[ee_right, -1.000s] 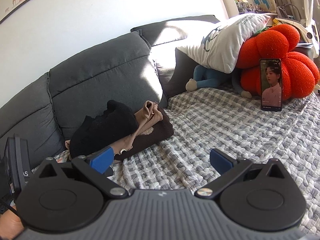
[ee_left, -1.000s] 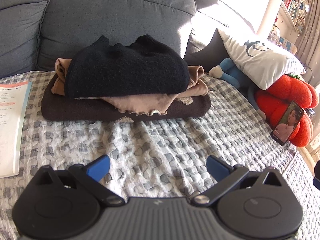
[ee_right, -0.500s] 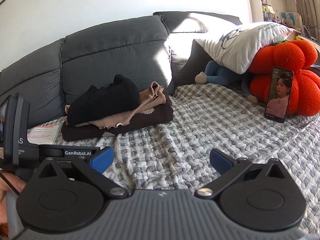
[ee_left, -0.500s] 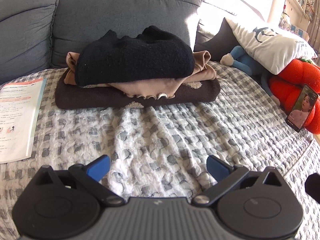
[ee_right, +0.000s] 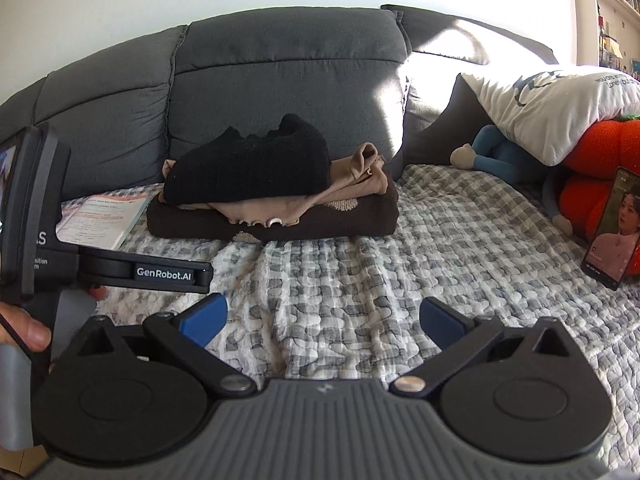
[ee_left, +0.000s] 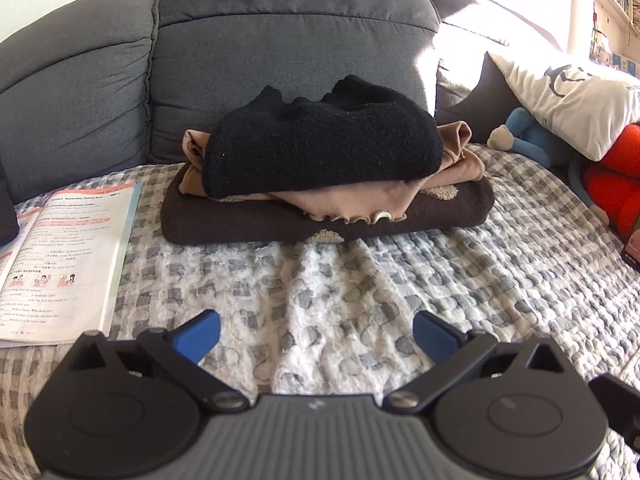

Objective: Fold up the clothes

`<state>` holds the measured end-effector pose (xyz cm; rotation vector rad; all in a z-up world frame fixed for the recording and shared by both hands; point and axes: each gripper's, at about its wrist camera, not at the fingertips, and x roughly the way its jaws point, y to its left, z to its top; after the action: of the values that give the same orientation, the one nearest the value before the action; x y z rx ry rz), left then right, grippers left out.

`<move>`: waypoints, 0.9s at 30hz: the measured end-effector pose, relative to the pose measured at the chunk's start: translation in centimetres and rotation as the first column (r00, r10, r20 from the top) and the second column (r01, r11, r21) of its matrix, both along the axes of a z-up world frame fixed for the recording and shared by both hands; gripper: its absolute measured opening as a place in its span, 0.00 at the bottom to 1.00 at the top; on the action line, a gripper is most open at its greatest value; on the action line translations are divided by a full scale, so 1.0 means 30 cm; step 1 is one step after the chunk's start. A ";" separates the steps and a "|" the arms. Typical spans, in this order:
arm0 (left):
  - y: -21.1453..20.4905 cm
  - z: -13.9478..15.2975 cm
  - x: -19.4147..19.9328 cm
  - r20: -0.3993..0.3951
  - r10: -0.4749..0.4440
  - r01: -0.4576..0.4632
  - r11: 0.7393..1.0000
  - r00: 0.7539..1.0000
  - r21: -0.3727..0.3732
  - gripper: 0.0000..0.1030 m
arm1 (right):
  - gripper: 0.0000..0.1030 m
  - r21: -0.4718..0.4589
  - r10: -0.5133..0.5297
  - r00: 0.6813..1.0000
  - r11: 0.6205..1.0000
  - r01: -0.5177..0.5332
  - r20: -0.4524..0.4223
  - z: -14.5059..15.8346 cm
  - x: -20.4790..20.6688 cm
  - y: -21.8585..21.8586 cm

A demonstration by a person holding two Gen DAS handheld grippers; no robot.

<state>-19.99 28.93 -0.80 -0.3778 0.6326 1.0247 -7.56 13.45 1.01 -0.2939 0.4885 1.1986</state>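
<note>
A stack of folded clothes sits on the checked quilt against the sofa back: a black knit (ee_left: 320, 152) on top, a tan garment (ee_left: 452, 160) under it, a dark brown sweater (ee_left: 440, 212) at the bottom. The same stack shows in the right wrist view, with the black knit (ee_right: 248, 172) on top and the brown sweater (ee_right: 360, 216) below. My left gripper (ee_left: 316, 334) is open and empty, held above the quilt in front of the stack. My right gripper (ee_right: 322, 318) is open and empty, also short of the stack.
An open booklet (ee_left: 60, 260) lies left of the stack. A phone (ee_right: 612, 228) leans on an orange-red cushion (ee_right: 600, 148) at the right, beside a white pillow (ee_right: 560, 108) and a blue plush toy (ee_right: 492, 152). The left gripper's body (ee_right: 36, 216) is at the left edge.
Both grippers have drawn back and swung to face the stack squarely. Both stay open and empty; the clothes have not moved.
</note>
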 end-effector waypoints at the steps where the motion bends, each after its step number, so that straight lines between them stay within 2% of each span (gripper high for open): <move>1: 0.004 -0.006 0.004 -0.008 -0.004 0.004 1.000 1.000 -0.005 1.00 | 1.00 -0.005 -0.003 1.000 1.000 0.003 0.007 -0.006 -0.002 0.008; 13: 0.011 -0.023 0.034 -0.015 -0.034 0.033 0.999 0.999 -0.023 1.00 | 1.00 -0.017 -0.079 0.997 0.997 0.079 -0.019 -0.026 0.031 0.008; 27: 0.008 -0.013 0.029 -0.003 -0.045 0.045 0.999 0.999 -0.025 1.00 | 1.00 -0.024 -0.063 0.998 0.998 0.063 -0.008 -0.028 0.014 0.014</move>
<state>-19.11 29.17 -1.20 -0.3827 0.6547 0.9757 -7.13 13.87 0.16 -0.2918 0.5165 1.1338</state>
